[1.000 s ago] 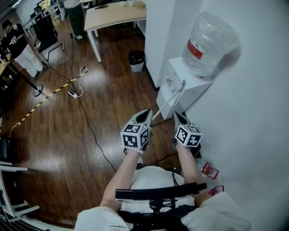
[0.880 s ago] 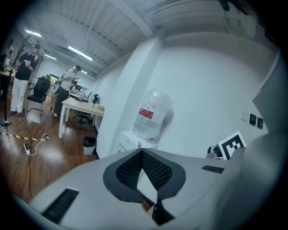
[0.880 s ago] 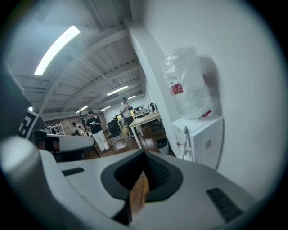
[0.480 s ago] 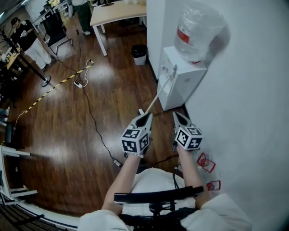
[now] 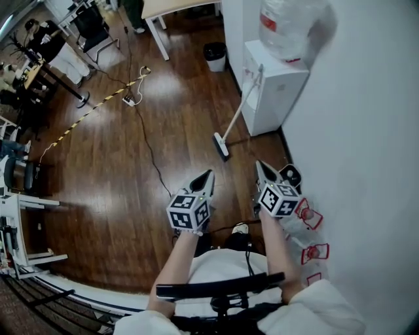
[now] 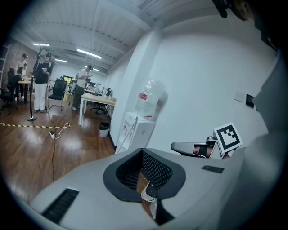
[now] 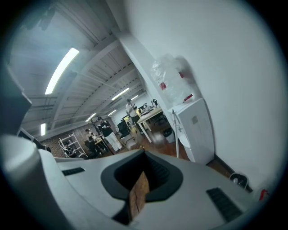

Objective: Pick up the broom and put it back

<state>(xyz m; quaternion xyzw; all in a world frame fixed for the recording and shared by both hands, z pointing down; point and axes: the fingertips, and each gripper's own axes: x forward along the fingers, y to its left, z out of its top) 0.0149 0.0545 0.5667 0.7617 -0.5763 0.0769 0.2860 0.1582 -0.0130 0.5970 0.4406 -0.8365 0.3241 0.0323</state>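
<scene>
The broom [image 5: 239,108] has a white handle and leans against the white water dispenser [image 5: 275,91], with its head on the wood floor [image 5: 220,145]. My left gripper [image 5: 209,173] is shut and empty, a short way in front of the broom head. To its right, near the wall, my right gripper [image 5: 257,163] is shut and holds nothing. In the left gripper view the broom [image 6: 127,134] shows as a thin white line against the dispenser [image 6: 139,132]. In the right gripper view its handle [image 7: 176,134] stands beside the dispenser [image 7: 198,130].
A large water bottle [image 5: 288,26] tops the dispenser. A black bin [image 5: 215,55] stands beyond it, under a table [image 5: 177,8]. A black cable [image 5: 147,144], a power strip [image 5: 129,100] and yellow-black tape [image 5: 91,114] lie on the floor. Red items [image 5: 311,216] sit by the wall. People stand at far left.
Both grippers have drawn back from the broom and the dispenser. The broom head, hidden behind the grippers before, now shows on the floor ahead of them.
</scene>
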